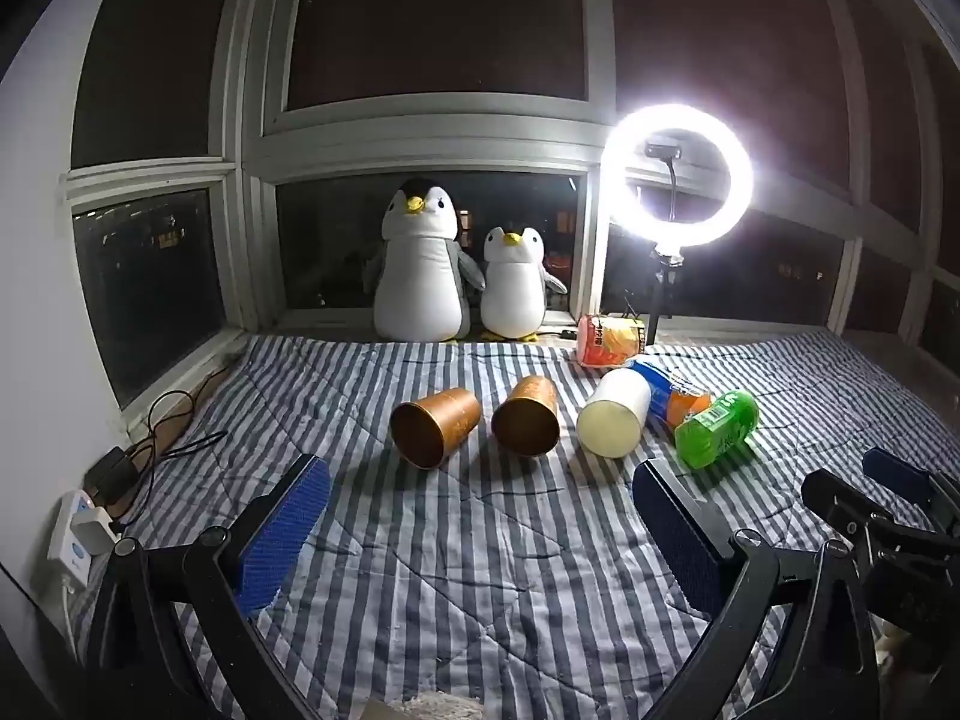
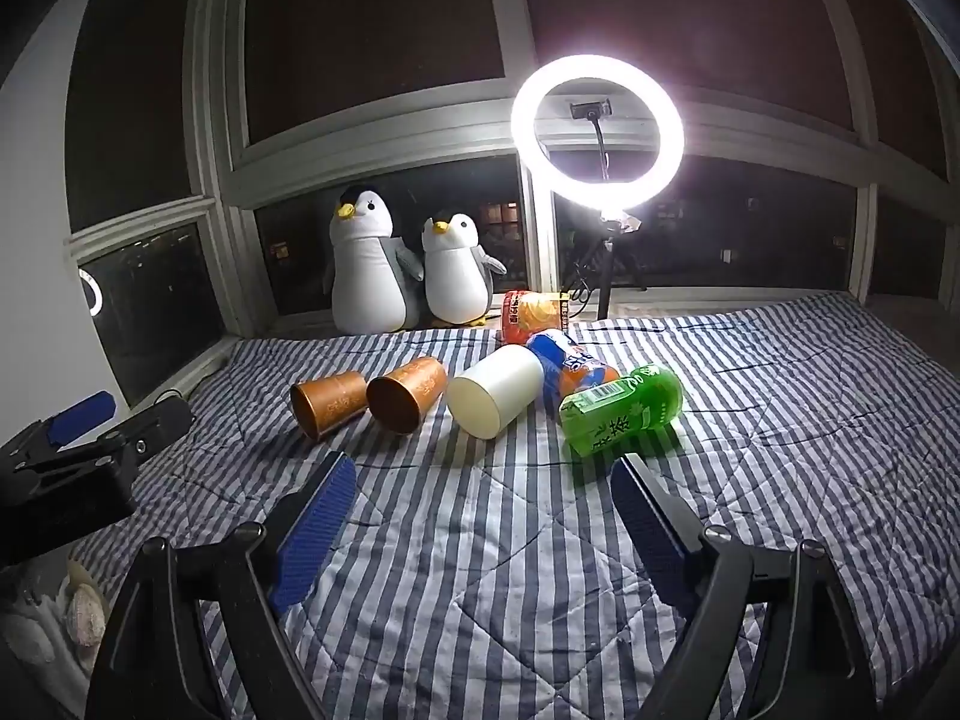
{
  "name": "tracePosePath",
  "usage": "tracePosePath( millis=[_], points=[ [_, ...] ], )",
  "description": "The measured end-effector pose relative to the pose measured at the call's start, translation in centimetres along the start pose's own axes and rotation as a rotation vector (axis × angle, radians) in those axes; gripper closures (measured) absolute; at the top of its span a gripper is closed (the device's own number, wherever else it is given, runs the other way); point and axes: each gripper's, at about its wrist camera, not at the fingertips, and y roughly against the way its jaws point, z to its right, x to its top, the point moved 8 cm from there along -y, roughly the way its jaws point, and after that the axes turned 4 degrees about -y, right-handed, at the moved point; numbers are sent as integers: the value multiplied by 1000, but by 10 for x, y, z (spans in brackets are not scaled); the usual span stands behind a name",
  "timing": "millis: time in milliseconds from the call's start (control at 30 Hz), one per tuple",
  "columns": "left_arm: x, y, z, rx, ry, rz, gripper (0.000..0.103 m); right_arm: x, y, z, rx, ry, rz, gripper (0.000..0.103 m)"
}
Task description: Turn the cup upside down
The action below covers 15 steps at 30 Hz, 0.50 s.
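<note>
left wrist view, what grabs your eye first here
The glowing ring light blazes at the upper right against the dark window. Two plush penguins sit side by side on the sill, left of it. On the striped quilt, two copper cups and a white cup lie on their sides.

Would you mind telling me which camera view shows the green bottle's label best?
The right wrist view: the green bottle lies closer there, with its barcode and white characters facing the lens. The left wrist view shows the same bottle smaller and more end-on, its label print too small to make out.
</note>
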Motion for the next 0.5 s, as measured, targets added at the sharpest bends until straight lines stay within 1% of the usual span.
tracePosePath(
  millis=[67,500],
  points=[
    [-1,4,-9,-2,11,12,1,0,0,0,-3,-4,3,19],
    [-1,7,-8,6,3,30,1,1,-1,2,-10,-6,6,19]
  ],
)
